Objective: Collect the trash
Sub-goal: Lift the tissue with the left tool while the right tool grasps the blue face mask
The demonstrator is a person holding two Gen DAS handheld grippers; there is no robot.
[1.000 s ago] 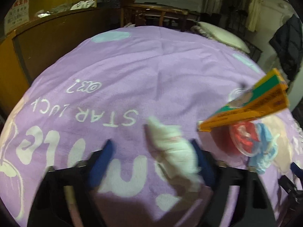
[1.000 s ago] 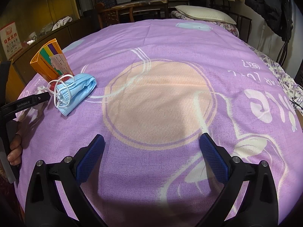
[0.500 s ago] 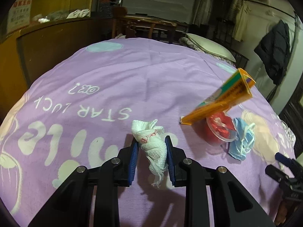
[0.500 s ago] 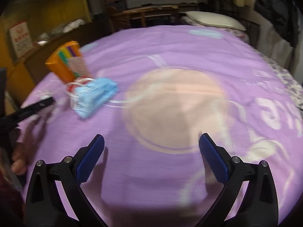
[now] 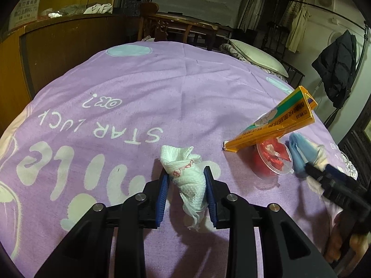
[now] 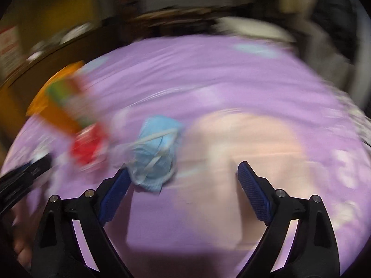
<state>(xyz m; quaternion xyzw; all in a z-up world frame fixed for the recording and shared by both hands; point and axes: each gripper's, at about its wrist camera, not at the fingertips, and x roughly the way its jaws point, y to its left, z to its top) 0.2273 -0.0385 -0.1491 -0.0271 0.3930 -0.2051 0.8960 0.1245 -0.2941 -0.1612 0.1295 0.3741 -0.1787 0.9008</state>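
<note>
A crumpled white tissue [image 5: 185, 173] sits between the blue pads of my left gripper [image 5: 184, 164], just above the purple bedspread [image 5: 162, 88]. Both pads press on it while the jaws are opening slightly. To its right an orange carton [image 5: 273, 125] leans on a red plastic cup [image 5: 271, 159], beside a blue face mask [image 5: 299, 153]. In the blurred right wrist view the face mask [image 6: 157, 157] lies by the left fingertip of my right gripper [image 6: 183, 166]. Those jaws are wide and closing, with the pads off the mask. The cup [image 6: 88, 148] and carton [image 6: 58, 106] are further left.
A pillow [image 5: 255, 55] lies at the bed's far end. A wooden cabinet [image 5: 58, 53] runs along the left side, wooden furniture [image 5: 185, 27] stands behind, and a dark jacket [image 5: 336, 69] hangs at the right. A person's hand [image 6: 20, 252] shows at the lower left.
My left gripper went from wide open around the tissue to shut on it. My right gripper swung left toward the face mask, which now lies at its left fingertip, and its jaws narrowed a little.
</note>
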